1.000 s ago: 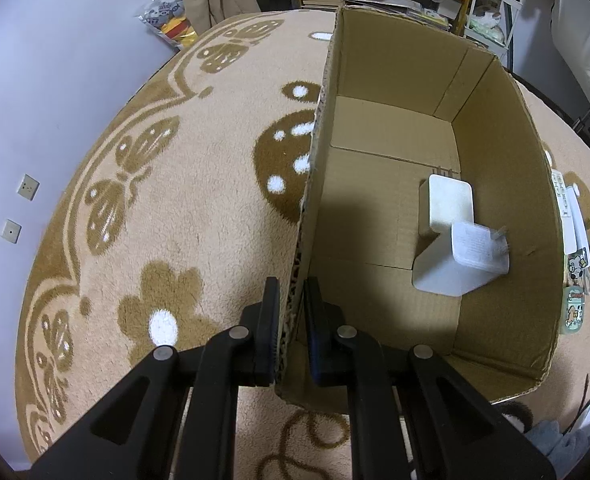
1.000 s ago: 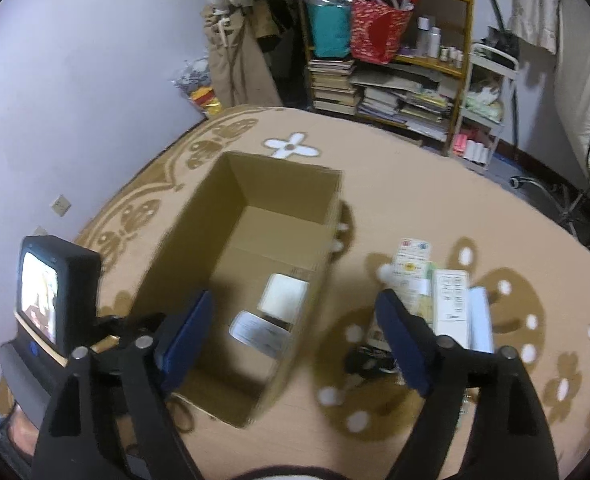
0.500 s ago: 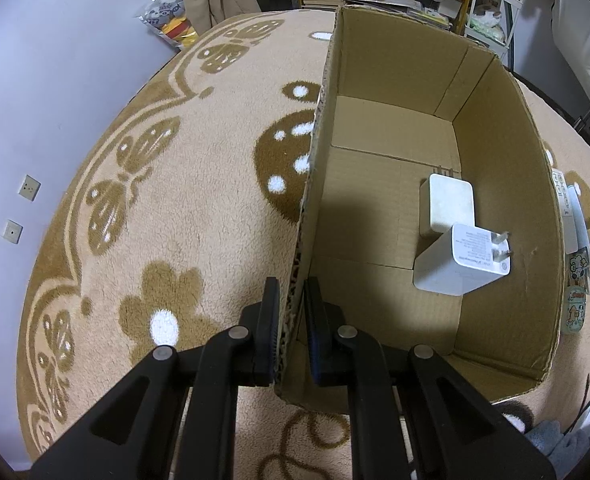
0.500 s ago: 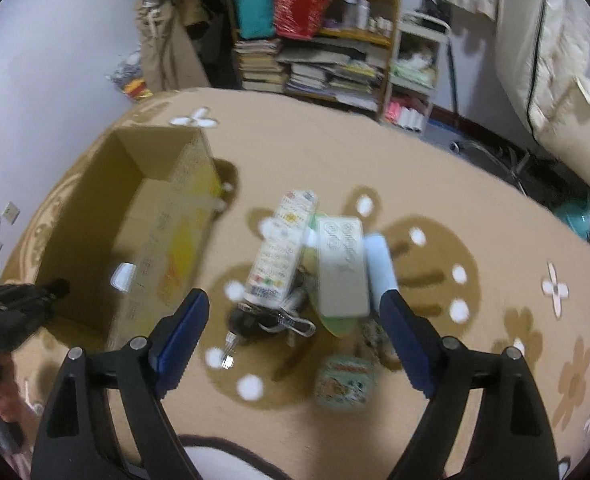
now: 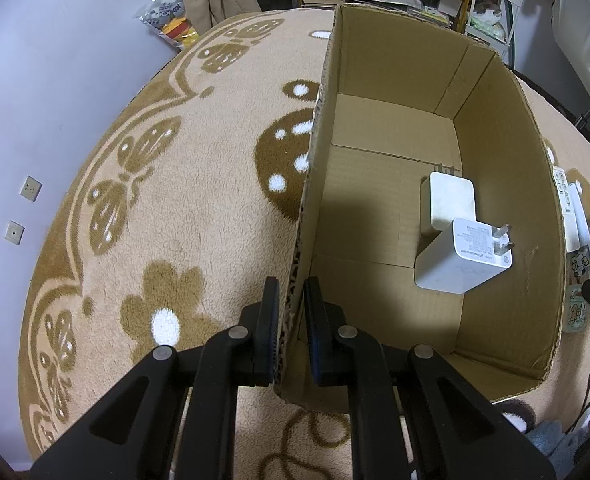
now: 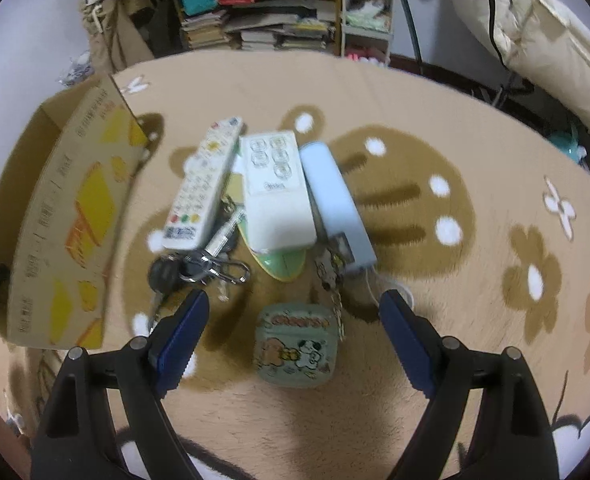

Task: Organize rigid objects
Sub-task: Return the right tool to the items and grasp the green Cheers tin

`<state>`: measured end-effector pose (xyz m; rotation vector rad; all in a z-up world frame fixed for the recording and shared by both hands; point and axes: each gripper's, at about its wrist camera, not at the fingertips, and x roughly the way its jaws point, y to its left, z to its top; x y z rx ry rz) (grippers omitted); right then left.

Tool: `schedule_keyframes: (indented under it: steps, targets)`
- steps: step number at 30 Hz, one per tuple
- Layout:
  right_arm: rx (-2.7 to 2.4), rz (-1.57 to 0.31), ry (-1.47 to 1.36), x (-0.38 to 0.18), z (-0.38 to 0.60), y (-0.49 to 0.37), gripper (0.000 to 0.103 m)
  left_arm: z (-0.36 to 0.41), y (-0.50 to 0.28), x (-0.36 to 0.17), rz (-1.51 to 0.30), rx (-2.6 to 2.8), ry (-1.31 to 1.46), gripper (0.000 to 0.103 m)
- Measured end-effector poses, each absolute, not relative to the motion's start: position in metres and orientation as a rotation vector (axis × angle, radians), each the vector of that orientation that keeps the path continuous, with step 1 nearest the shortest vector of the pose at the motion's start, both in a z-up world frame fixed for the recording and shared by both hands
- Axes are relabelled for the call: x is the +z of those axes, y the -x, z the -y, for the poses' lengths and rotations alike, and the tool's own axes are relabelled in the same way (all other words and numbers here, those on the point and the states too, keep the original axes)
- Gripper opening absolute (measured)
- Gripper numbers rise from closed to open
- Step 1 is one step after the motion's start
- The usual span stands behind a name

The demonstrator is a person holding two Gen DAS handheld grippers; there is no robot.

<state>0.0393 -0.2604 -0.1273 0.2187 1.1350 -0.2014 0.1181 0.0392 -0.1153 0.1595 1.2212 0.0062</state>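
Left gripper [image 5: 291,312] pinches the cardboard box [image 5: 395,68] wall, steadying it. Right gripper [image 6: 295,338] hangs spread wide over the green case [image 6: 297,354] just outside the box; likely the next pick, needing a drop and squeeze. Beyond it lie remotes [image 6: 275,188]. Inside the box: two white chargers [image 5: 461,258].

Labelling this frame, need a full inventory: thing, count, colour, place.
cardboard box: 1, brown, on the rug, open top
chargers: 2, white, on the box floor, touching
remotes: 2, white, side by side on the rug right of the box
power bank: 1, pale blue, right of the remotes
keys: 1 bunch, black and silver, below the remotes
small case: 1, green with cartoon print, nearest the right gripper
rug: 1, beige and brown
bookshelf: 1, cluttered, at the back
left gripper: fingers clamped on the box wall
right gripper: fingers wide open above the case
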Motion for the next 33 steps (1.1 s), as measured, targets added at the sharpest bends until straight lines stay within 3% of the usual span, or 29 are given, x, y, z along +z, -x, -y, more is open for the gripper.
schedule_keyframes:
  steps: [12,19,27,30,33]
  targets:
    - [-0.226,-1.155,-0.337,-0.151,0.275,-0.036,0.091,-0.04,-0.118,-0.116,-1.219,0.009,-0.173,0.011]
    - [-0.205,-1.21,-0.304,-0.164,0.266,-0.04,0.075,-0.039,-0.118,-0.116,-1.219,0.01,-0.175,0.012]
    - [-0.209,-1.227,-0.303,-0.171,0.264,-0.04,0.074,-0.04,-0.118,-0.116,-1.22,0.011,-0.175,0.012]
    - [-0.227,-1.237,-0.275,-0.171,0.263,-0.041,0.065,-0.04,-0.118,-0.116,-1.221,0.01,-0.179,0.012]
    - [-0.233,-1.237,-0.269,-0.171,0.264,-0.041,0.065,-0.038,-0.117,-0.116,-1.221,0.012,-0.194,0.011]
